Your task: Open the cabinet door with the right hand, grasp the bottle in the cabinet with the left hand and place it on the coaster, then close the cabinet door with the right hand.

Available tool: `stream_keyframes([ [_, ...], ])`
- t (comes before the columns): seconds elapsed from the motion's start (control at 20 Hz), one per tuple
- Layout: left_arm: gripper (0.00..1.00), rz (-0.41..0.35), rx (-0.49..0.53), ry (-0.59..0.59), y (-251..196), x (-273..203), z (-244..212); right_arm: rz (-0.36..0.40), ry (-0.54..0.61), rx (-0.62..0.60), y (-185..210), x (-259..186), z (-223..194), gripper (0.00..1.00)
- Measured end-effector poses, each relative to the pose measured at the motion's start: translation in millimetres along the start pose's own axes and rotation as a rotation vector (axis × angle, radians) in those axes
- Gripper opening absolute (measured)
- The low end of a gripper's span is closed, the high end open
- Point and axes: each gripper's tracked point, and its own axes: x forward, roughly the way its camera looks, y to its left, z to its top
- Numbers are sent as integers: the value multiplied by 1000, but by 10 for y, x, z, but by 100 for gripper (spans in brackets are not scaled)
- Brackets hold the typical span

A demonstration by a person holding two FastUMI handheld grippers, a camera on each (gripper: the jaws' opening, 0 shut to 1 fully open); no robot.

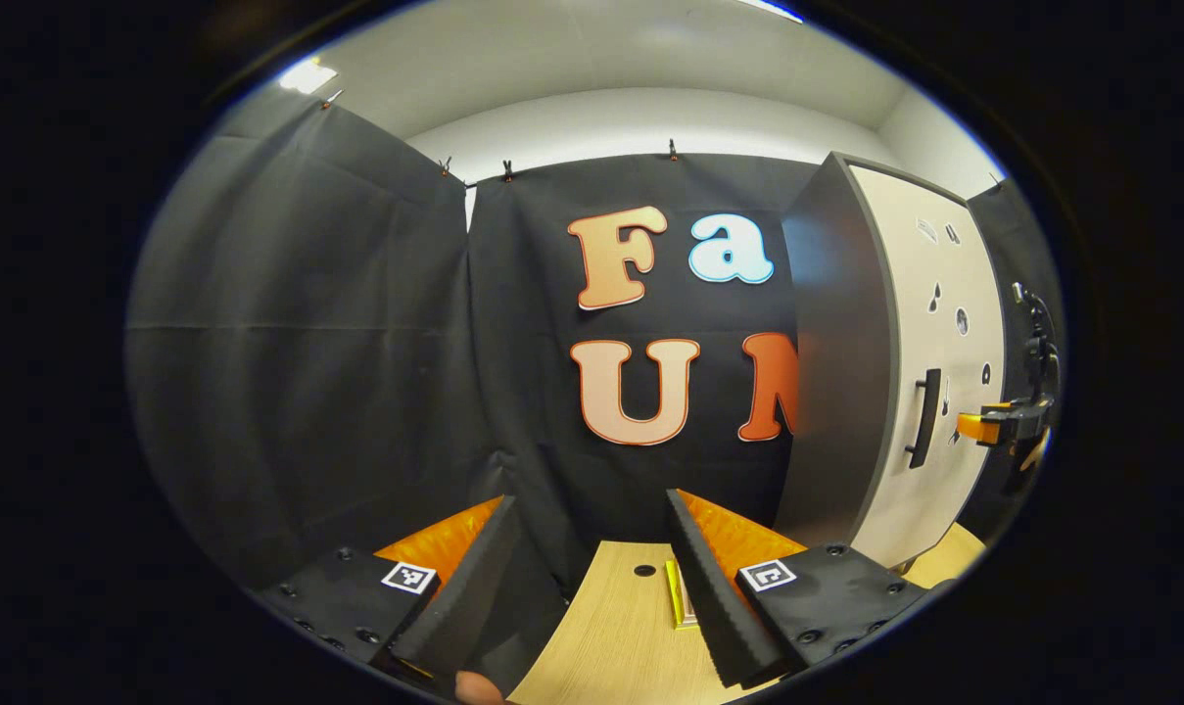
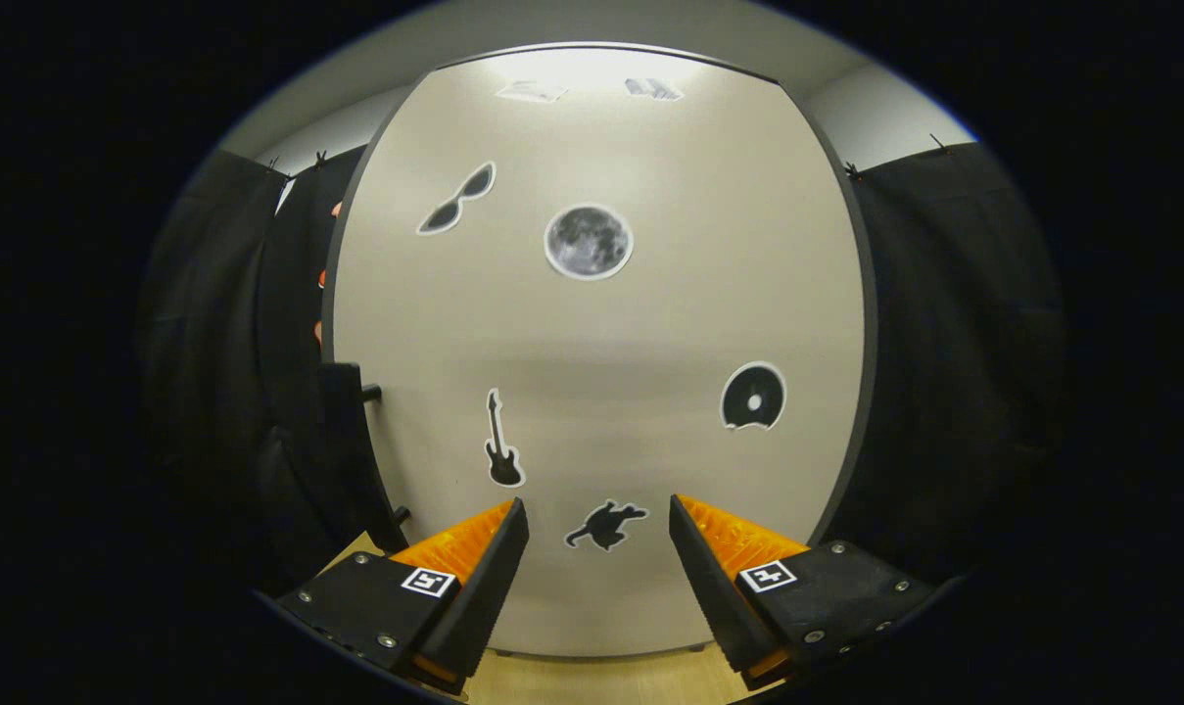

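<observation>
The cabinet door (image 2: 601,343) stands shut just ahead of our right gripper (image 2: 598,578), jaws wide and empty; we should shift toward its handle (image 2: 342,431) at the door's left edge, squarely.

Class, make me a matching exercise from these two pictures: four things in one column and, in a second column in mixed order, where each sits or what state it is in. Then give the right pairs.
Column A
1. moon sticker
2. turtle sticker
3. door handle
4. left gripper

Column B
a. low on the door
b. by the door's left edge
c. high on the door
d. jaws apart, above the pale wooden table

Pairs: 1-c, 2-a, 3-b, 4-d
</observation>
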Motion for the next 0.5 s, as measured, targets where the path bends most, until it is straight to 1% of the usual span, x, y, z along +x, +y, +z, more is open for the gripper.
stream_keyframes([
  [0.05, 94, -4, -1, -10, -16, 16, 51, -2, -14, -6, -82, -111, 127, 90],
  [0.1, 97, -7, -1, -22, -16, 7, 120, -5, -28, -12, -168, -241, 262, 90],
  [0.15, 97, -7, 2, -35, -25, 25, 198, -10, -48, -23, -254, -373, 402, 90],
  [0.2, 94, -7, 6, -49, -18, 13, 272, -17, -69, -38, -340, -519, 552, 90],
  [0.35, 94, -8, 15, -81, -46, -39, 473, -31, -114, -61, -574, -985, 917, 90],
  [0.4, 96, -6, 18, -86, -47, -78, 528, -39, -126, -59, -645, -1120, 1026, 89],
  [0.5, 94, -5, 26, -100, -29, -127, 661, -62, -155, -71, -825, -1442, 1229, 89],
])
